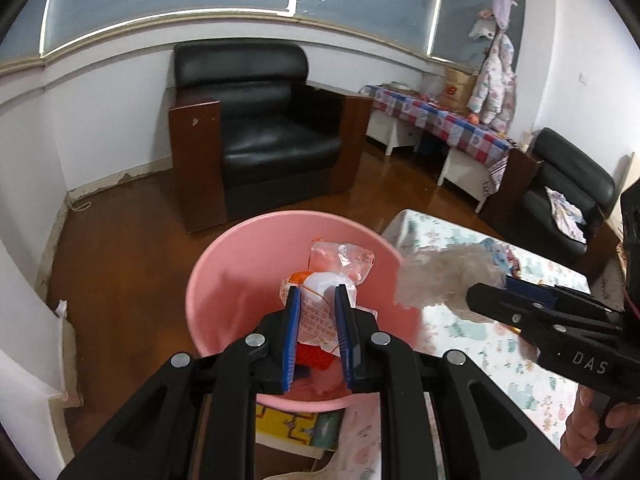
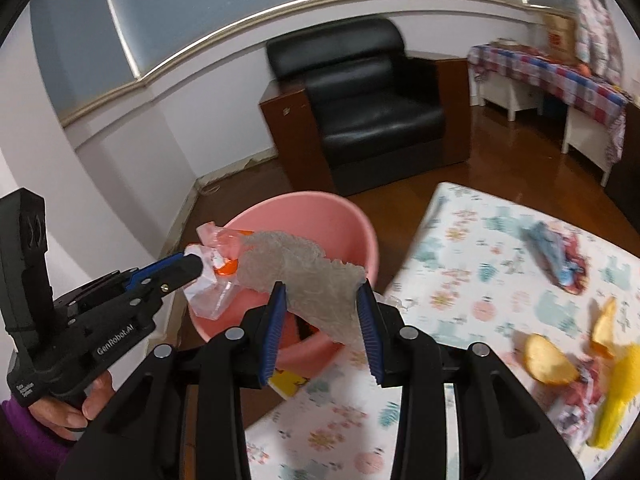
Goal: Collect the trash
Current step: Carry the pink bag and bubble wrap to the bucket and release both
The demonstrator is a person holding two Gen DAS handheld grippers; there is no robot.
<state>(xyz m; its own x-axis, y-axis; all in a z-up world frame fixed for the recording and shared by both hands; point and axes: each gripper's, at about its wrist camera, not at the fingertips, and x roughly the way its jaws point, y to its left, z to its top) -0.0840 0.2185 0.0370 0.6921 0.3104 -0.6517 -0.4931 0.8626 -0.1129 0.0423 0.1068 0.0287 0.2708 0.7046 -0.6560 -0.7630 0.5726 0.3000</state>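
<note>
Clearly the work is about half done: the left gripper [image 1: 316, 300] is closed on a crumpled snack wrapper [image 1: 336, 276] and the right gripper [image 2: 322, 300] is closed on a grey crinkled plastic bag [image 2: 308, 280], both held just over the pink basin [image 2: 352, 216], so they are not yet dropped in. Only the right wrist view shows what is left, to the right of its tongs on the flowered tablecloth [image 2: 460, 300]: orange peels [image 2: 548, 360], yellow scrap [image 2: 618, 396] and, farther away, a blue and red wrapper [image 2: 556, 264].

Each black hand-held gripper [image 1: 318, 294] has blue pads, silver rivets; purple sleeve [image 2: 24, 436].
</note>
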